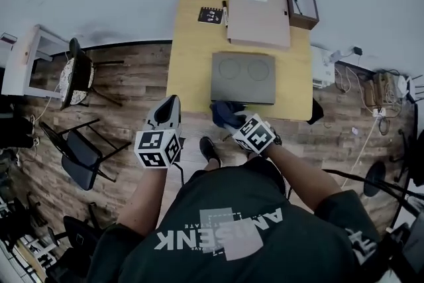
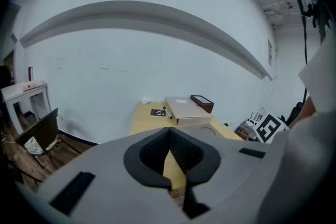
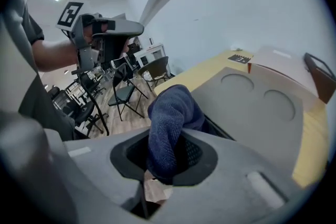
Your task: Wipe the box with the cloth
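A flat grey box [image 1: 243, 76] with two round recesses in its lid lies on the yellow table [image 1: 192, 56], near the front edge. My right gripper [image 1: 230, 118] is shut on a dark blue cloth [image 1: 225, 111], held just off the box's near left corner. In the right gripper view the cloth [image 3: 169, 118] bulges up out of the jaws, with the grey box [image 3: 257, 107] right behind it. My left gripper [image 1: 172, 103] hovers off the table's front left corner, shut with nothing in it. The left gripper view has the left gripper [image 2: 169, 132] pointing along the table.
A closed cardboard box [image 1: 258, 13], a dark brown open tray [image 1: 302, 4] and a black card [image 1: 211, 15] sit at the table's far end. Folding chairs [image 1: 83, 156] stand on the wooden floor at left. Cables and a power strip [image 1: 371, 86] lie at right.
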